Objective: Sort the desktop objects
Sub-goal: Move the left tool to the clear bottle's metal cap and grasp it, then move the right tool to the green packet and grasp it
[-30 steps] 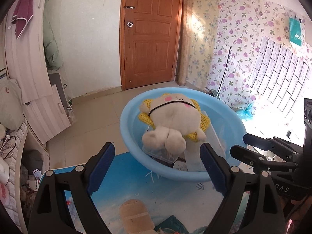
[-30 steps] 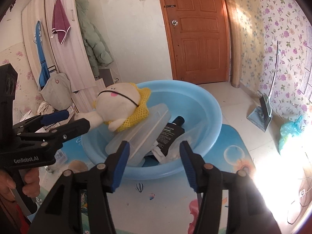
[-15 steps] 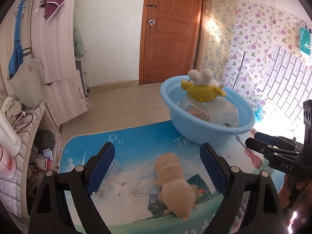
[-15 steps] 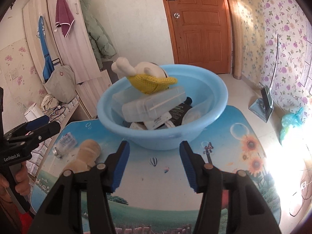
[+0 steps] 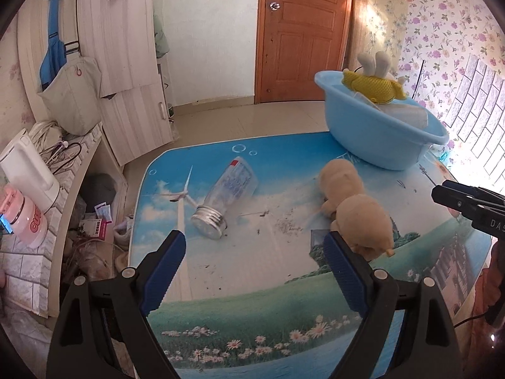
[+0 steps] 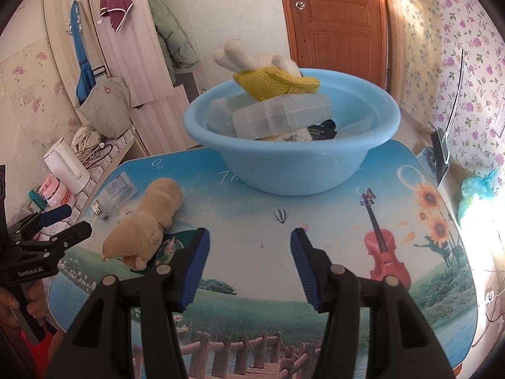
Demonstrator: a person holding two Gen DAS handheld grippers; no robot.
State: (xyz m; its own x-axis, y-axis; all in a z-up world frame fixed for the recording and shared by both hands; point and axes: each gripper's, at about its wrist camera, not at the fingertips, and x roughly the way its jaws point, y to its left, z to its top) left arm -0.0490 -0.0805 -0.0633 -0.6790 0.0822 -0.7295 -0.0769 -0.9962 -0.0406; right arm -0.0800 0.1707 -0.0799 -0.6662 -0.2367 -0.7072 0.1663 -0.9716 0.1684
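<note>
1. My left gripper [image 5: 254, 263] hangs over the table [image 5: 284, 300], jaws wide and empty, facing the jar [image 5: 225, 197] (lying sideways) and plush [image 5: 353, 208].
2. My right gripper [image 6: 249, 260] is released, empty; the basin [image 6: 293, 164] already holds sorted things.

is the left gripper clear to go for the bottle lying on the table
Probably yes. The left gripper is open and empty, and the bottle lies on its side just ahead of it on bare table. The tan plush toy sits apart, off to the side.
</note>
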